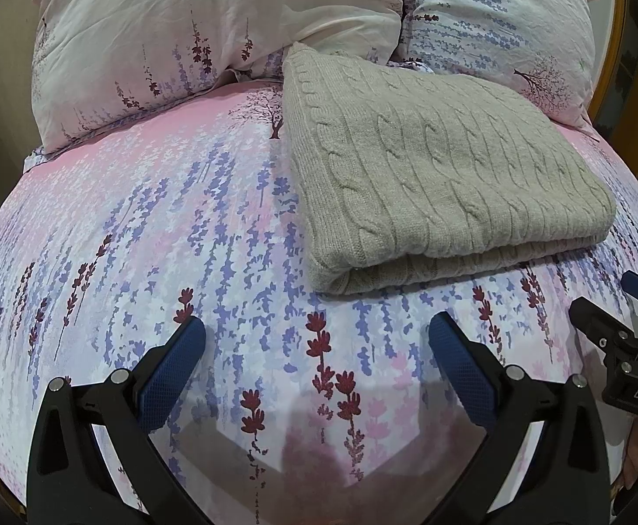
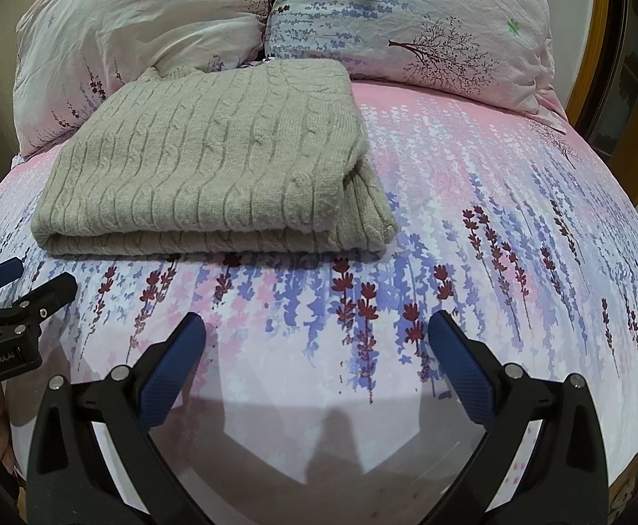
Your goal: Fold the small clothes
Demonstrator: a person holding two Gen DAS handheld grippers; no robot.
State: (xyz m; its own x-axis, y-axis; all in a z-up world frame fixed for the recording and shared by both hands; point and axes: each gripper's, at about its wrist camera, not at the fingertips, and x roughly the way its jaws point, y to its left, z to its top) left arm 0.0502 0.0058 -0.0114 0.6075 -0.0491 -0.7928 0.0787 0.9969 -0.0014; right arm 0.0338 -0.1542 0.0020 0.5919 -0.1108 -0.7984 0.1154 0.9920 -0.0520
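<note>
A beige cable-knit sweater (image 1: 432, 175) lies folded in a flat rectangle on the floral bed sheet (image 1: 144, 227), its far edge near the pillows. It also shows in the right wrist view (image 2: 214, 162), up and to the left. My left gripper (image 1: 316, 332) is open and empty, hovering over the sheet just short of the sweater's near folded edge. My right gripper (image 2: 316, 332) is open and empty over bare sheet, to the right of the sweater. Each gripper shows at the edge of the other's view, the right one (image 1: 625, 328) and the left one (image 2: 17, 306).
Two floral pillows (image 1: 196, 35) (image 1: 507, 22) lie at the head of the bed behind the sweater. A wooden bed frame (image 2: 598, 65) curves along the right side. The pink and purple sheet (image 2: 493, 218) spreads to the right of the sweater.
</note>
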